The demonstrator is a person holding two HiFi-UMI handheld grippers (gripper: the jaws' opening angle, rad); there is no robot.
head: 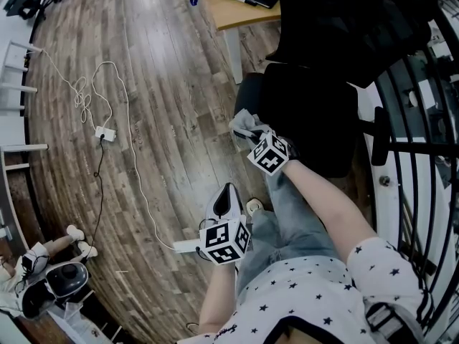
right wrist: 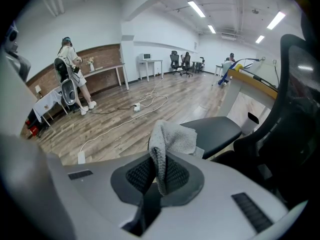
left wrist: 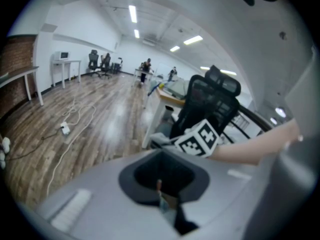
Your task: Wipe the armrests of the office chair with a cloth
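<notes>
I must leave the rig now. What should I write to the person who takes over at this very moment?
Right gripper: shut on the grey cloth, held at the office chair, just before its near black pad; contact does not show.
Left gripper: shut, empty, held low, apart from the chair.
Done: cloth is in the gripper, at the chair. Whether any armrest is wiped cannot be told.
Left: wipe both armrests.

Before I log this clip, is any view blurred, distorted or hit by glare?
Head view: sharp, but fisheye bends the floor. Left gripper view: soft all over, glare on the floor. Right gripper view: sharpest; cloth crisp in the jaws.
</notes>
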